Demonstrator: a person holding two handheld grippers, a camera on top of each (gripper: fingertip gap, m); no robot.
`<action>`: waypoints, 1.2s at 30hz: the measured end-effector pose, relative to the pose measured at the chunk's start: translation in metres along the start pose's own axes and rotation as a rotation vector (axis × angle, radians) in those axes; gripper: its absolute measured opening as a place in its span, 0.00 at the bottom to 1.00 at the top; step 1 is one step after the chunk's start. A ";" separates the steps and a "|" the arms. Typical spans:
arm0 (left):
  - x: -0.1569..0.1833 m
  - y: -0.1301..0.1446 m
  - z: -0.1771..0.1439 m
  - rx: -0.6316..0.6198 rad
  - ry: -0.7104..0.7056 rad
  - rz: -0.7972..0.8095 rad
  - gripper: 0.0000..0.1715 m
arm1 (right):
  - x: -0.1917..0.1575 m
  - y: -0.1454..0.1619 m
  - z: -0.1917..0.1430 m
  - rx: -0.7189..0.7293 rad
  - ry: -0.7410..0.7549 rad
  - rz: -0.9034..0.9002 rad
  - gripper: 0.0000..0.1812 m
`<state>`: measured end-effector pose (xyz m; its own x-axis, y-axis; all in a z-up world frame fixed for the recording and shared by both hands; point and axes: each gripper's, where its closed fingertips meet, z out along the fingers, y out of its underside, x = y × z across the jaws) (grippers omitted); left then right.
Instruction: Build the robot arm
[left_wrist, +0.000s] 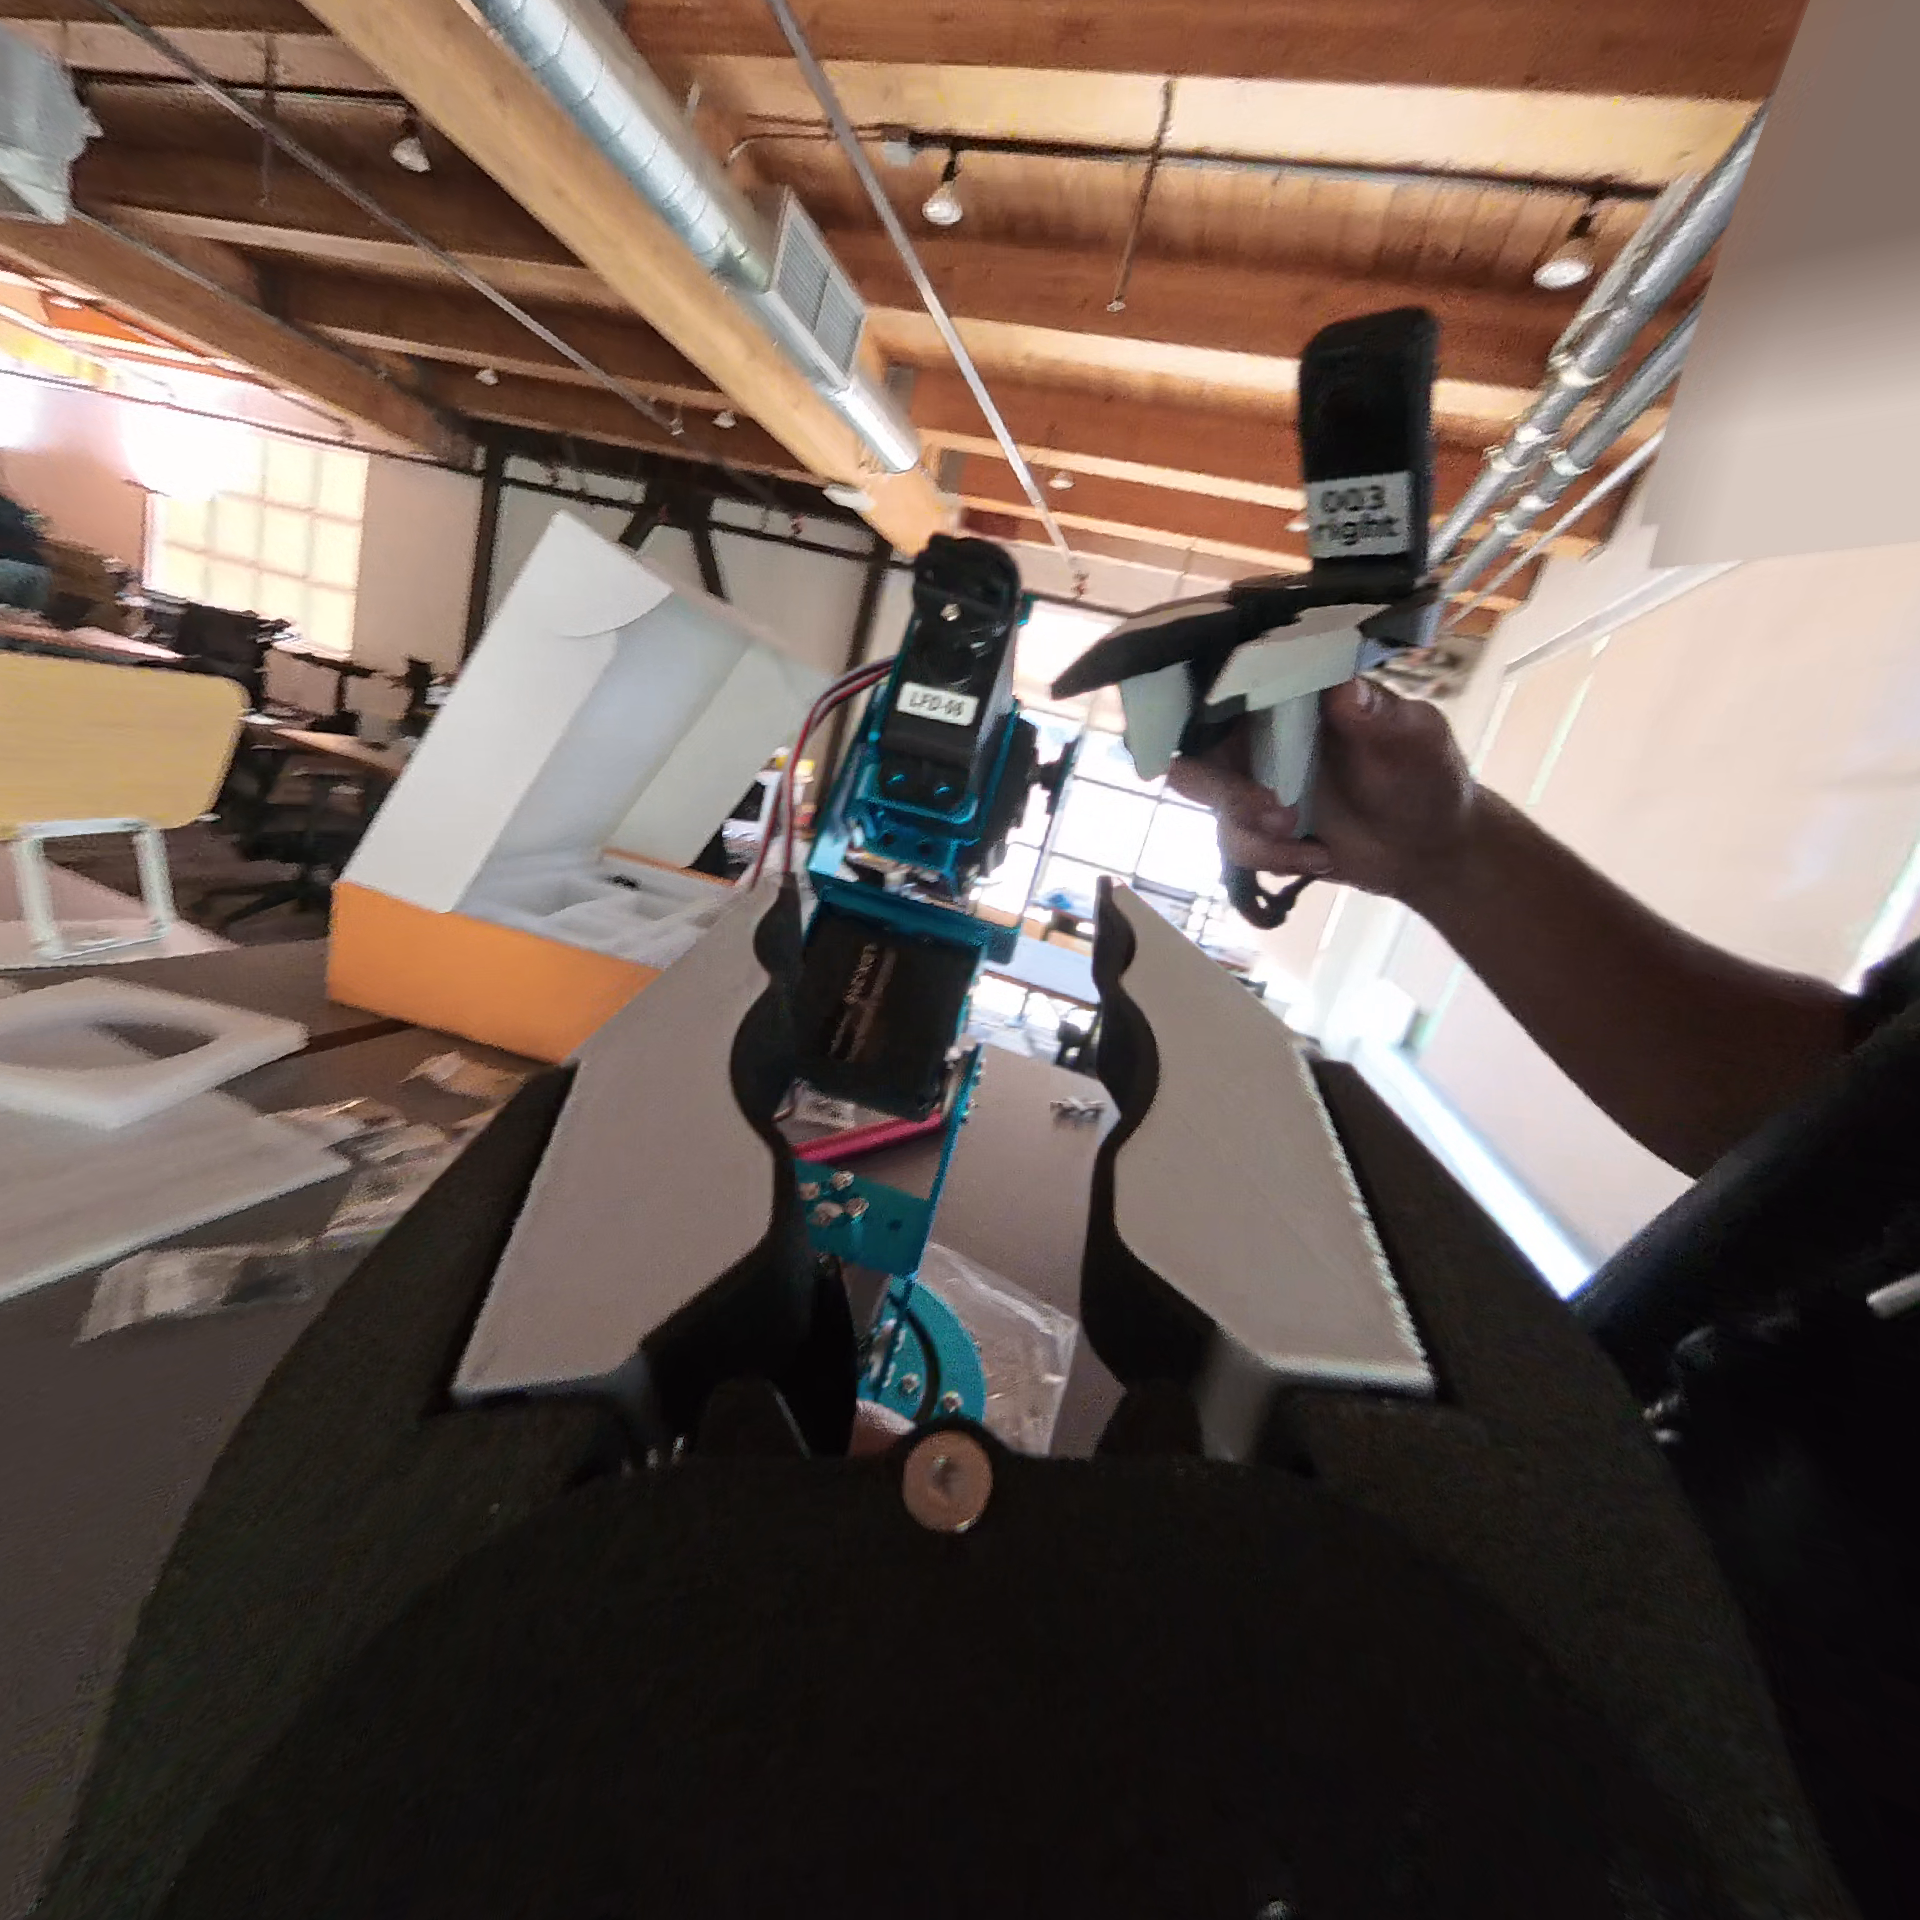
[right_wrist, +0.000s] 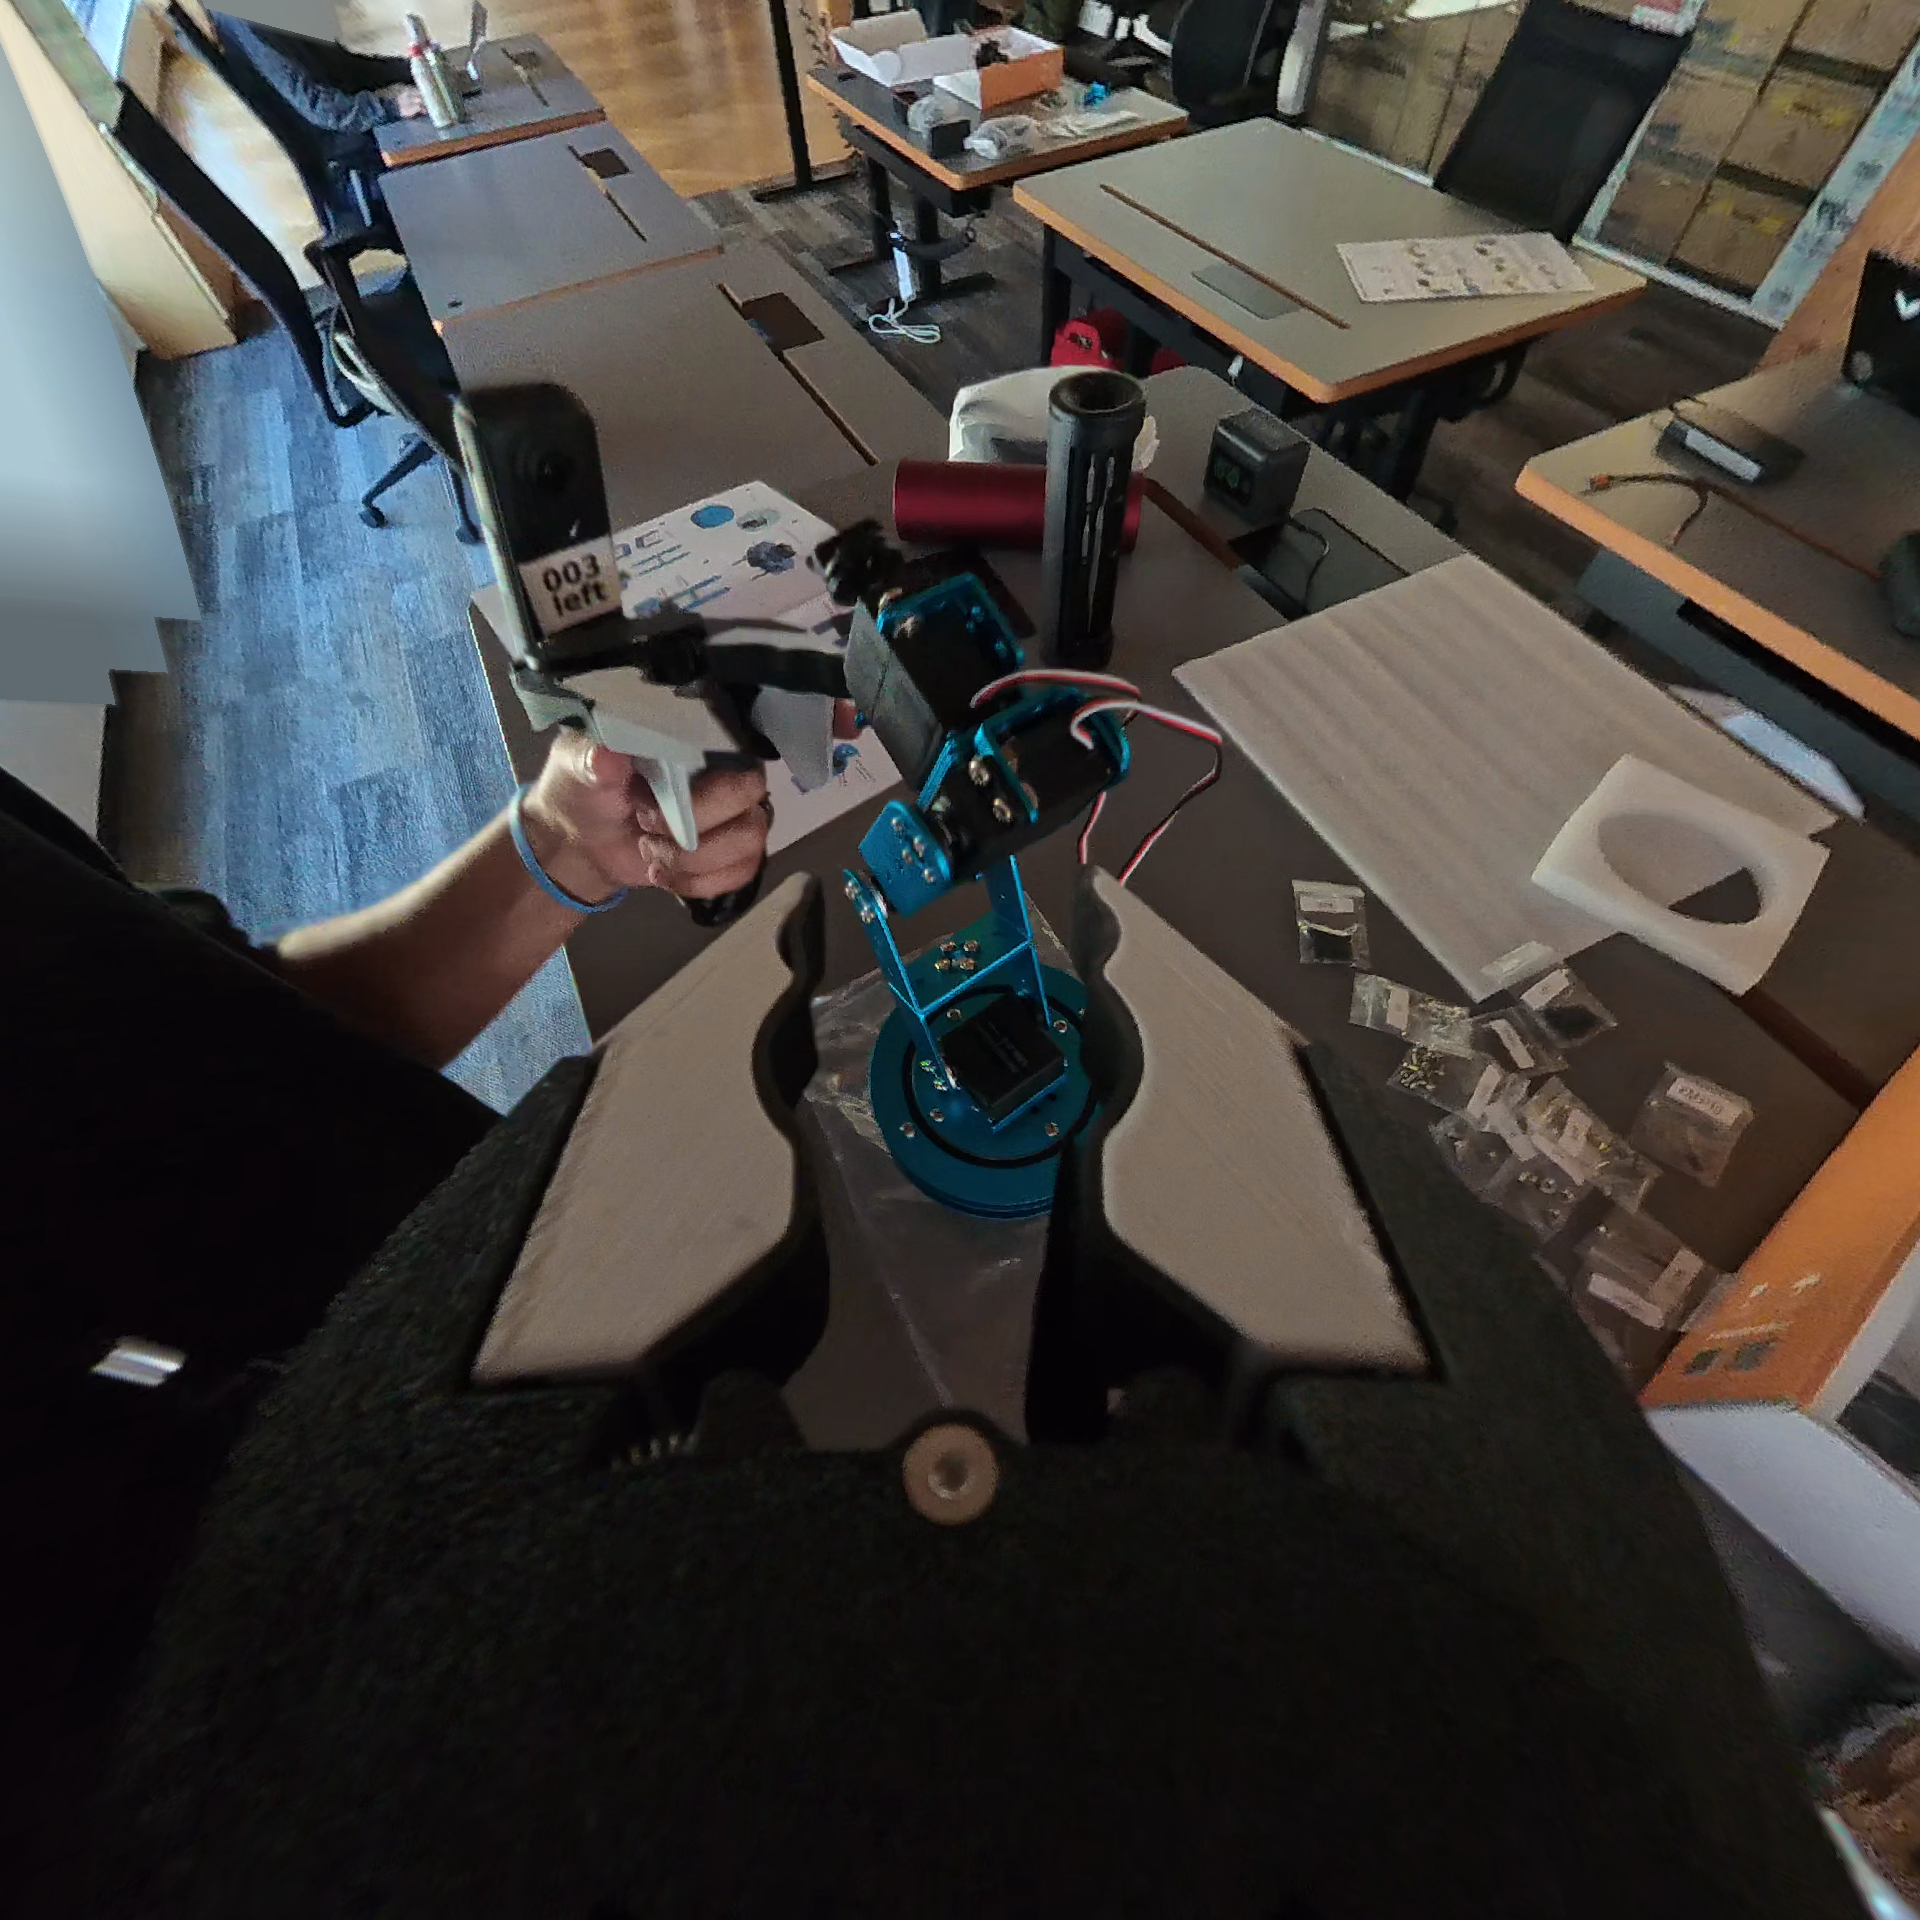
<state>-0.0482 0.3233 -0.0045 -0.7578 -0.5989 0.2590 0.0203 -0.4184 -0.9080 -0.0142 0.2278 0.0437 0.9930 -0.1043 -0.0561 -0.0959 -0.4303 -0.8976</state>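
A small blue metal robot arm with black servos (right_wrist: 966, 790) stands on a round blue base (right_wrist: 977, 1143) on a dark table (right_wrist: 1226, 966). My left gripper (left_wrist: 948, 914) is open around the arm's upper servos (left_wrist: 935, 769). Its left finger (left_wrist: 665, 1122) is close beside the lower servo and the right finger stands apart. In the right wrist view the left gripper (right_wrist: 821, 701) reaches the arm's top servo from the left. My right gripper (right_wrist: 948, 904) is open and empty above the base. It also shows in the left wrist view (left_wrist: 1112, 717), held up in a hand.
A clear plastic bag (right_wrist: 914, 1236) lies under the base. Several small parts bags (right_wrist: 1538, 1101), a white foam frame (right_wrist: 1683, 883) and a foam sheet (right_wrist: 1455, 707) lie to the right. A black cylinder (right_wrist: 1091, 520), a red cylinder (right_wrist: 977, 499) and a printed sheet (right_wrist: 727, 540) lie behind. An open orange-and-white box (left_wrist: 488, 935) stands nearby.
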 end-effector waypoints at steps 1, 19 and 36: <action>0.003 -0.001 0.002 0.004 0.027 -0.001 0.32 | 0.001 -0.002 0.001 -0.006 0.004 0.029 0.29; -0.030 0.022 0.019 -0.312 0.104 0.141 0.40 | 0.002 0.011 0.042 0.241 0.245 0.104 0.36; -0.017 0.049 0.035 -0.389 0.134 0.276 0.48 | 0.012 -0.006 0.082 -0.350 0.649 -0.478 0.47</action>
<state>-0.0112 0.2893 -0.0417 -0.8362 -0.5475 -0.0304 0.0068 0.0452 -0.9990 0.0036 0.3025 0.0124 0.7070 -0.2859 0.6468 0.1986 -0.7976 -0.5696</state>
